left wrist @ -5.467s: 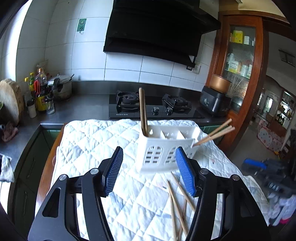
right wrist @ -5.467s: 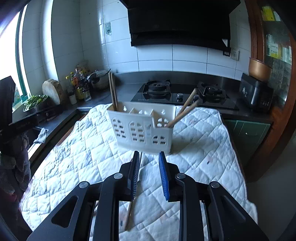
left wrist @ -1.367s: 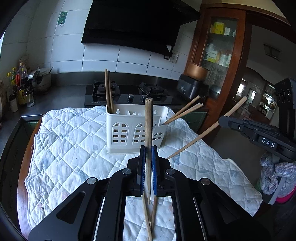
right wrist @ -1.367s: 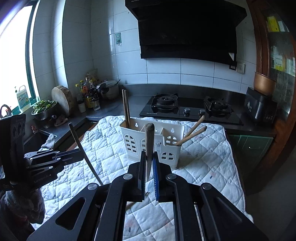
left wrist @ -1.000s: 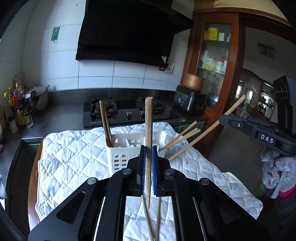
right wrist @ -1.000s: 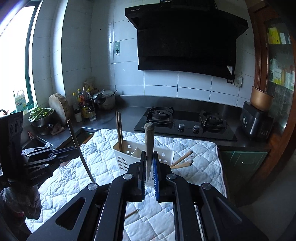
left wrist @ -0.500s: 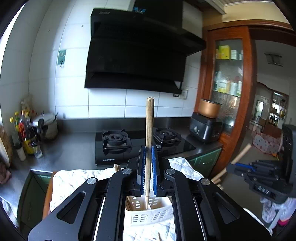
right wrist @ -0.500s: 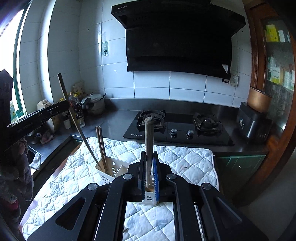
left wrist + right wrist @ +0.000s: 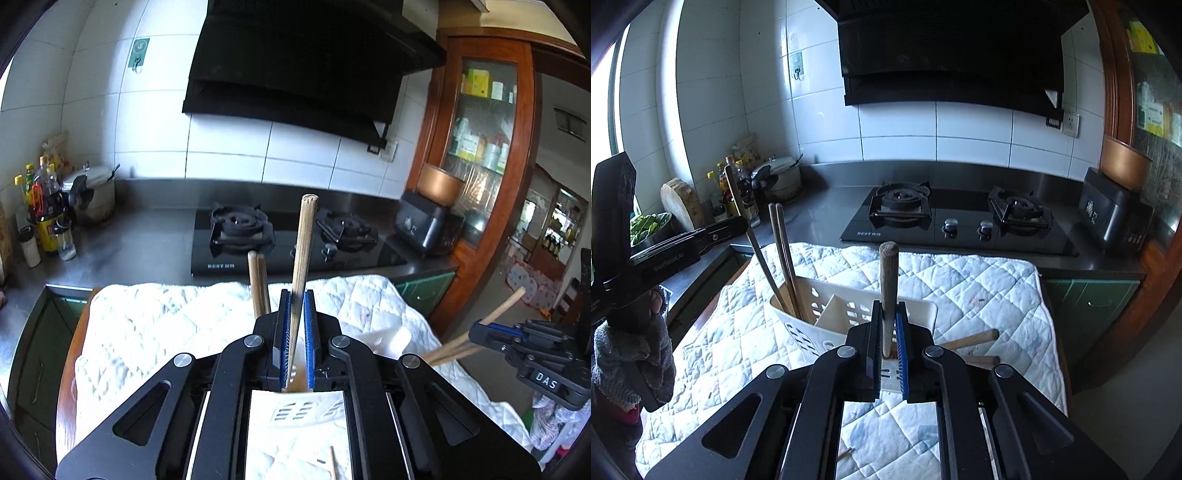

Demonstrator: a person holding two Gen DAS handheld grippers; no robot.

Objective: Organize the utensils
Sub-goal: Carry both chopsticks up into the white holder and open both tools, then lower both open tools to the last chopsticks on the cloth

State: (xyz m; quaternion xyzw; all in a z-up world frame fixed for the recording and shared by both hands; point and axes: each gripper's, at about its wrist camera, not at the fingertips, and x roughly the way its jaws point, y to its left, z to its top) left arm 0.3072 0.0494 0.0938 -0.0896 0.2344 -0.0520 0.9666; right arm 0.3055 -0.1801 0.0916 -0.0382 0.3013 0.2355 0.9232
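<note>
Both rigs are chunky black plastic grippers (image 9: 295, 343) with blue ribbed fingers (image 9: 900, 354) and silver screws. One says "DAS". Grey knit gloves (image 9: 631, 354) too.

"DAS" on right gripper (image 9: 496, 328), "GenRobot.AI" on left gripper (image 9: 738, 225)

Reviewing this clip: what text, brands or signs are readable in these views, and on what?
"DAS": right hand-held gripper body.
"GenRobot.AI": left hand-held gripper arm.
Gas hob front edge: brand lettering, too blurred to read.
Green wall sign: symbol only, unreadable.
Cabinet packages: print too small.
</note>
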